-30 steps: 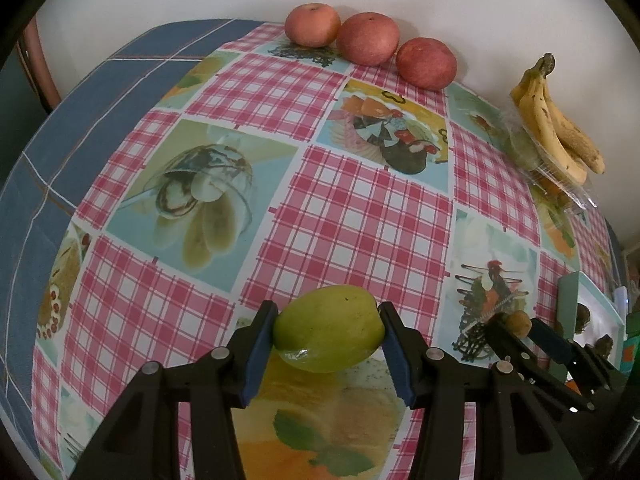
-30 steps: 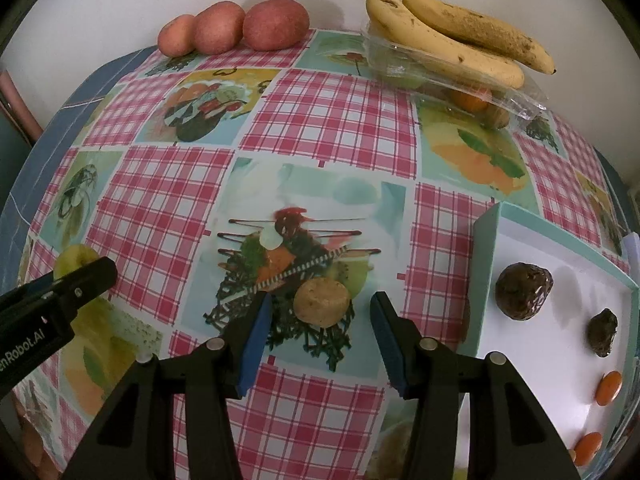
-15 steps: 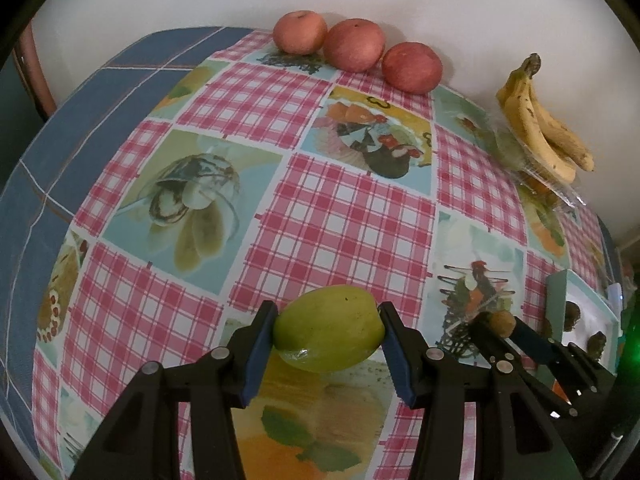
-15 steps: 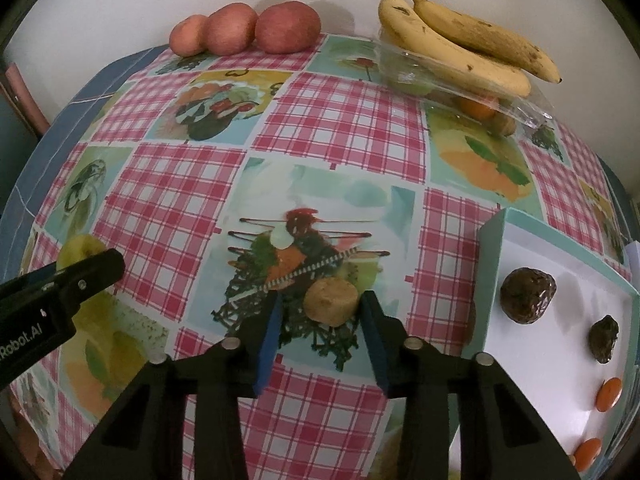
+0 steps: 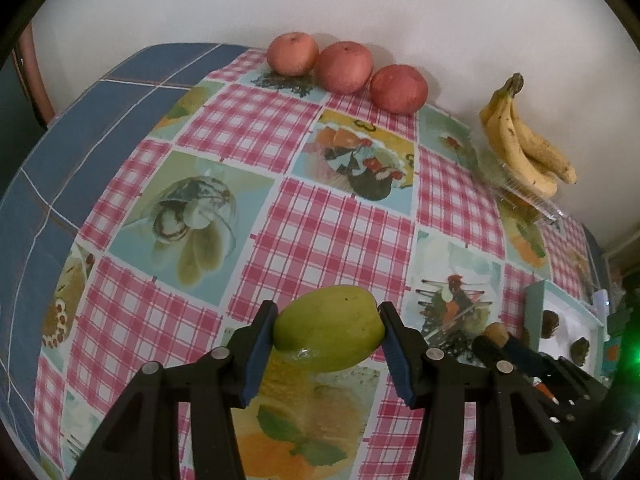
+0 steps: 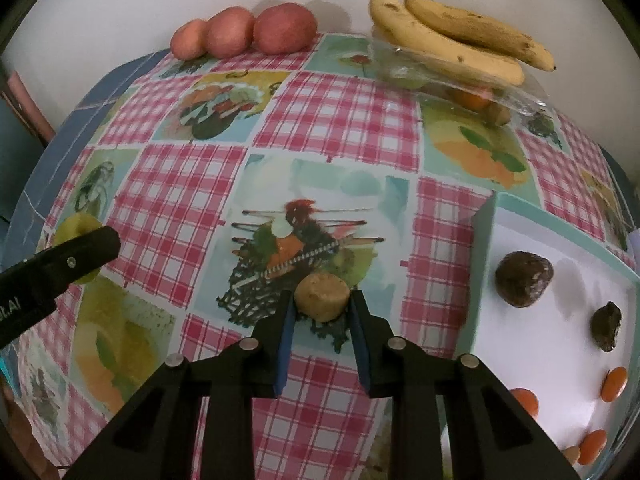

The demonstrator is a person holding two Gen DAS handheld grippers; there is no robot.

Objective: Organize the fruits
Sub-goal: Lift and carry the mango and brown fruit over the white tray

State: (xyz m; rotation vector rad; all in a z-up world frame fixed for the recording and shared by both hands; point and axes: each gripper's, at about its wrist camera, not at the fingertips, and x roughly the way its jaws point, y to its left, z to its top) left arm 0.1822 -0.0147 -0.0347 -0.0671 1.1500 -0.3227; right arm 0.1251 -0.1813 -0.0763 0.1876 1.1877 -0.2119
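The left gripper holds a green fruit tight between its two blue pads. The fruit sits right at the tips of the claw, one pad on each side, over the checked tablecloth.

The right gripper has closed on a small tan fruit. That little fruit is squeezed between the blue pads, at the very front of the claw, over a picture square on the cloth. I cannot tell if it sits on the cloth or is lifted a bit.

Just to the right of that claw is a white box with a teal edge. Inside it lie two dark brown lumps and some small orange fruits.

At the far edge, by the wall, three red apples sit in a row. Some bananas lie on top of a clear plastic tray.
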